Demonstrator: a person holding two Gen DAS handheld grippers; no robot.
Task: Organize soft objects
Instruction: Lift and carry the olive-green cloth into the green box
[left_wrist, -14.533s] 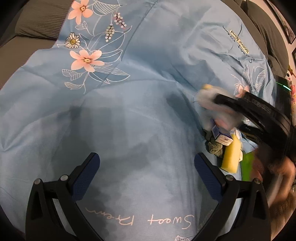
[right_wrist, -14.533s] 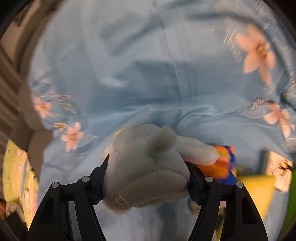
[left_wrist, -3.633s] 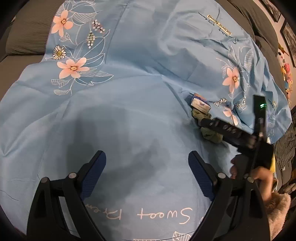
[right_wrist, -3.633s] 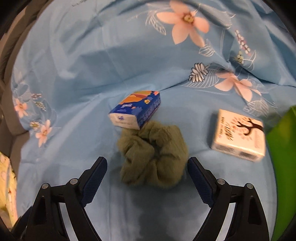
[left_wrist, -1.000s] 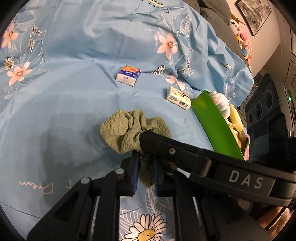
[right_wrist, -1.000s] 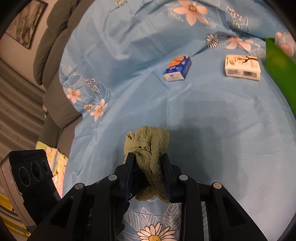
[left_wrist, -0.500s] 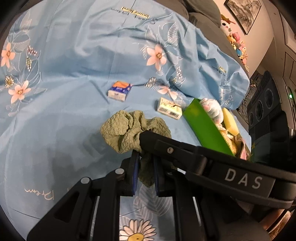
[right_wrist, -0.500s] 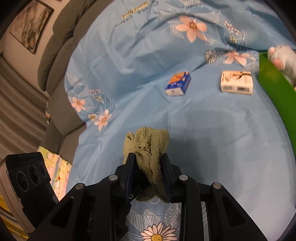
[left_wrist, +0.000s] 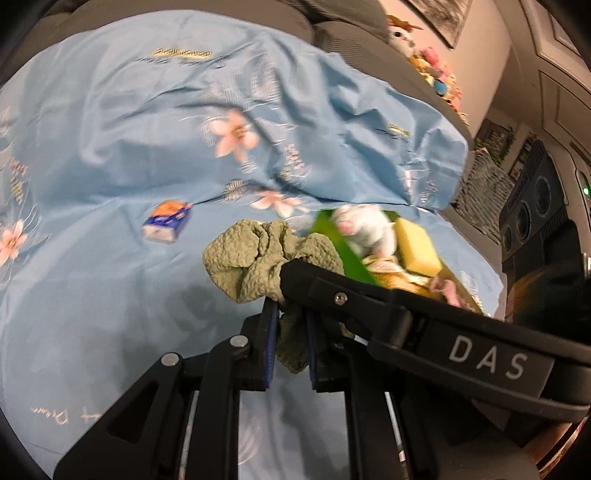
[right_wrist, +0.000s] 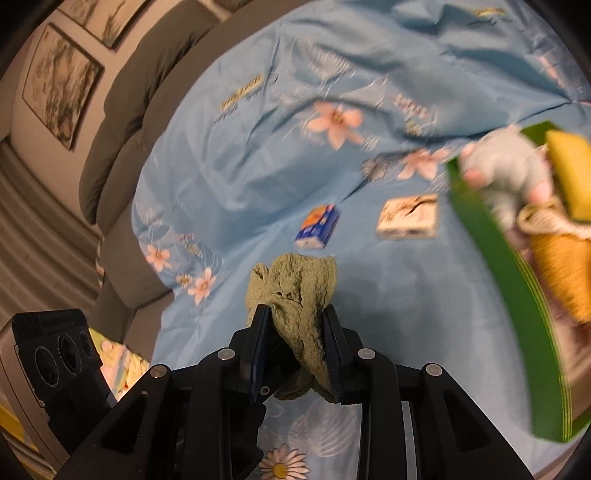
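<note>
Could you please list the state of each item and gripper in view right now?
Green cloth: bunched, lifted, gripped by both grippers.
Left gripper: shut on the cloth.
Right gripper: shut on the cloth.
Green bin: open, holding soft items.
Plush toy: lying in the bin.
Blue tissue pack: lying on the sheet.
White tissue pack: lying on the sheet.

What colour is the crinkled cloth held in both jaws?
Olive green, a plain crinkled cloth; it shows best in the right wrist view.
</note>
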